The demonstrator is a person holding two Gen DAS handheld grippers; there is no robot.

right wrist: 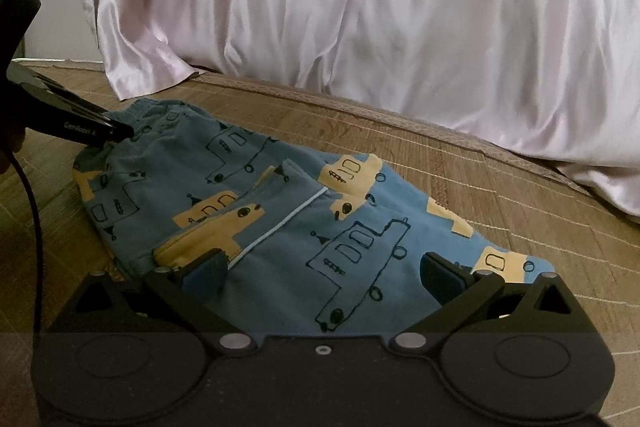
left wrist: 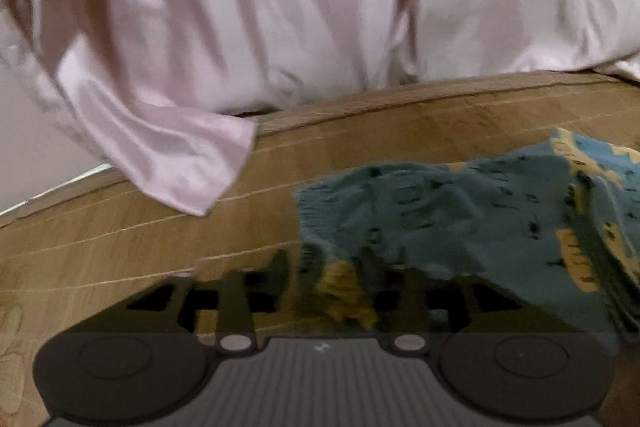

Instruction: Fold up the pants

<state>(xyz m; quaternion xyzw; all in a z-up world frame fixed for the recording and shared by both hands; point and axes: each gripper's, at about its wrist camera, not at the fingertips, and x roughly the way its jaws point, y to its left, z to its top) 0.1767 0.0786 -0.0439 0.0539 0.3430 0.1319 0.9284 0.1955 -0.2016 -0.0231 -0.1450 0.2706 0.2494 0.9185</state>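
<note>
Both grippers work on the pants (right wrist: 280, 211), which lie on a woven mat (right wrist: 500, 195) near its far edge, just in front of a pale pink sheet (right wrist: 360, 7). My left gripper (right wrist: 120, 133) is pinching the ribbed waistband; the right gripper (right wrist: 324, 267) hovers with jaws spread wide over the other end. Blue cotton printed with yellow and outlined trucks, the cloth looks soft, light and limp, so it is best held at hems and waistband.
</note>
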